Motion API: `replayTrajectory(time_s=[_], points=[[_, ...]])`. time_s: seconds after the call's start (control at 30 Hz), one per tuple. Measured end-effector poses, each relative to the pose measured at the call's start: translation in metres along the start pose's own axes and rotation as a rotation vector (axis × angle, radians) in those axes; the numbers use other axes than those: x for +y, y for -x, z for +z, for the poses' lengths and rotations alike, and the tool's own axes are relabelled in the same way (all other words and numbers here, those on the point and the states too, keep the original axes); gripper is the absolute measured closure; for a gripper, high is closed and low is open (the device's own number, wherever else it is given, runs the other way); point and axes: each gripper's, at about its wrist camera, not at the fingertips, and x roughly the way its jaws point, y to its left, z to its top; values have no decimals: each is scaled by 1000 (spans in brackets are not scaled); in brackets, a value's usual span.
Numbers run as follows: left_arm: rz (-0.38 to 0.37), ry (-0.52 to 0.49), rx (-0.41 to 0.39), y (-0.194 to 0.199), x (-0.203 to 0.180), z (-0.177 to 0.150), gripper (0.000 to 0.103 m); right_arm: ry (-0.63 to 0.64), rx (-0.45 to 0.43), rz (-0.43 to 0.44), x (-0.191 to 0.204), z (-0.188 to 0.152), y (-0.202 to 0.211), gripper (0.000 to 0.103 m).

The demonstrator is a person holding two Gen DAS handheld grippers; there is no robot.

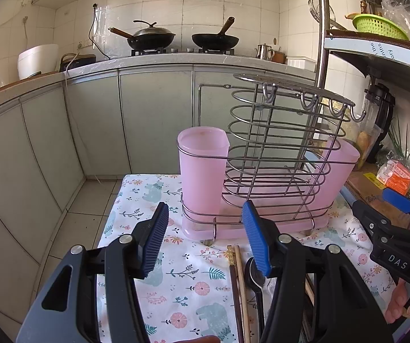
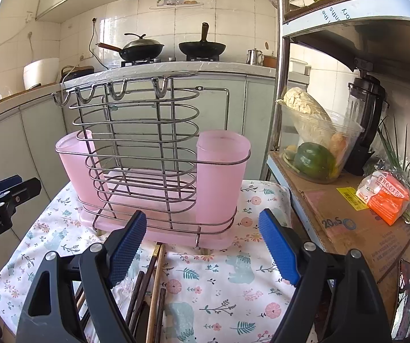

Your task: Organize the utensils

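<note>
Hovering over the near part of the table, the left gripper has its blue ribbed pads spread wide with nothing between them, only the flowered cloth below. The right gripper is spread just as wide and equally empty, angled down at the same cloth. In the left wrist view the right gripper shows at the right edge, with the fingers of a hand under it.

On the cloth, near the grippers, lie the utensils: a loose bundle of dark brown and pale wooden chopsticks running near to far, and beside them, in the left wrist view, a black spoon partly hidden by the left gripper's right finger. The chopstick tips reach close to the holder's base.

Farther on stands the wire metal utensil rack on a pink plastic drip tray, upright, with a tall pink plastic cup set in its left end and a second pink cup in its right end. Both cups look empty from here.

To the right sits a cardboard-topped shelf holding a clear bowl of vegetables. Far off, two black woks rest on the stove.
</note>
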Motion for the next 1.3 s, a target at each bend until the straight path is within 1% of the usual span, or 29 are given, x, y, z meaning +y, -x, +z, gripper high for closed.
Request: replayTrajectory(time_s=[0.67,0.9,1.3], points=[[3,9,5,-3,4,-1,49,21,-7,-7,4,1,2,23],[-7,13,2,-4,7,0,49,22,-18,-13,3,3,4,23],[-9,15,22,-12,12,-2,49,17,-3,-18,1,0,-5,23]])
